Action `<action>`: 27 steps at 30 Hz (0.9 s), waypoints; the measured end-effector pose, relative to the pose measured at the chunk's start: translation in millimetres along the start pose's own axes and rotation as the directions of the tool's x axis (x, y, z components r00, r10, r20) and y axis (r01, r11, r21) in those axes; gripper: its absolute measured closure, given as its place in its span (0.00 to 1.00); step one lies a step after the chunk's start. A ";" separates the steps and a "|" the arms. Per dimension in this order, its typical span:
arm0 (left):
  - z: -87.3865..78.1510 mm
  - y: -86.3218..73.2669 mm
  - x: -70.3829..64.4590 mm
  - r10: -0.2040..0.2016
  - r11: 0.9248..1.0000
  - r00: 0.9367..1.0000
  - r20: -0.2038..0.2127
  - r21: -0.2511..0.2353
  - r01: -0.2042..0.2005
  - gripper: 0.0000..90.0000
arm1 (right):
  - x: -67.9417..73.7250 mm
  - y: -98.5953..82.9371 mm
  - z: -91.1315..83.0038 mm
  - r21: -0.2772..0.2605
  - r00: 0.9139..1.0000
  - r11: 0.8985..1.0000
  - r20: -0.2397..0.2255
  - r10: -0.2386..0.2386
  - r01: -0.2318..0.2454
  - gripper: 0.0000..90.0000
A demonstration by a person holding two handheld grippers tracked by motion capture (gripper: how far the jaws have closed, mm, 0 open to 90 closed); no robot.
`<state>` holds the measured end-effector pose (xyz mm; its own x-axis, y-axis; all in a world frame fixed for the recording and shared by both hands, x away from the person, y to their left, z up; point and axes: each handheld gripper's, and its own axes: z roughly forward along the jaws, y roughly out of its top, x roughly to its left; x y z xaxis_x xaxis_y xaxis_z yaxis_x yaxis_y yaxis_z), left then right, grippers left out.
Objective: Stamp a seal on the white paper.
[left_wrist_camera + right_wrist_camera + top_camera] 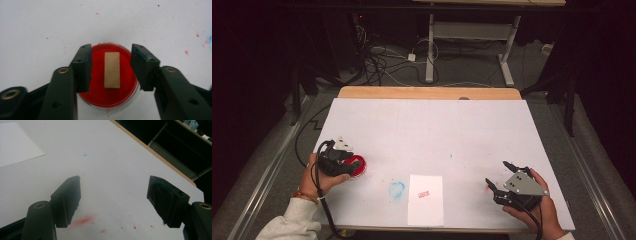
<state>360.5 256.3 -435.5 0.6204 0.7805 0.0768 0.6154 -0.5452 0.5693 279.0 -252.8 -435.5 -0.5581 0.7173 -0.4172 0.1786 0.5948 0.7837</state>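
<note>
The step in hand appears to be the pickup of the wooden stamp block (112, 70) from the red ink pad (110, 100), a round dish at the near left of the white table (427, 130). In the left gripper view the block stands on the inked surface, long side running away from the camera, squarely between the jaws. The left gripper (110, 66) hangs directly over the dish, jaws parted to a moderate gap with clearance on both sides of the block; nothing is held and no pad touches the wood. The next move, in my judgement, calls for a short descent and an even squeeze on the block's long faces, then a straight lift to avoid dragging ink over the rim. The sheet of paper (426, 199) with a red imprint lies at the near edge, well right of the dish, beside a blue smear (396, 189). The right gripper (113, 197) is spread wide and empty, above bare table flecked with red ink spots (83, 220).
</note>
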 end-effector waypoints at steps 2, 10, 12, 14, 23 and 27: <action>-2.9 0.2 -0.6 -0.005 1.000 1.000 -0.012 -0.030 0.004 0.47 | 0.0 0.1 -0.1 -0.002 1.000 1.000 -0.002 0.000 0.000 0.31; -10.3 0.8 -2.1 -0.016 0.994 1.000 -0.024 -0.105 0.013 0.35 | -0.2 -0.1 -0.2 -0.002 1.000 1.000 -0.002 0.002 -0.002 0.31; -12.0 1.6 -3.5 -0.014 0.992 1.000 -0.018 -0.129 0.012 0.32 | -0.3 0.0 0.0 -0.001 1.000 1.000 -0.003 0.003 -0.003 0.31; -12.9 2.2 -5.4 -0.007 0.989 1.000 -0.024 -0.150 0.004 0.31 | 0.2 0.2 -0.1 -0.002 1.000 1.000 -0.006 0.003 -0.003 0.31; -18.7 6.9 -21.4 0.041 0.966 0.998 -0.056 -0.253 -0.054 0.24 | 1.3 2.7 -0.6 -0.014 1.000 1.000 -0.013 -0.005 0.005 0.31; -21.6 8.1 -24.8 0.045 0.951 0.997 -0.065 -0.303 -0.063 0.23 | 0.4 2.6 1.6 -0.011 1.000 1.000 -0.017 0.001 -0.001 0.31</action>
<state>339.6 239.2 -415.1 0.6144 0.7735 0.1557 0.3992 -0.4750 0.7842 280.5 -250.5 -434.4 -0.5717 0.7114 -0.4086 0.1702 0.5901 0.7892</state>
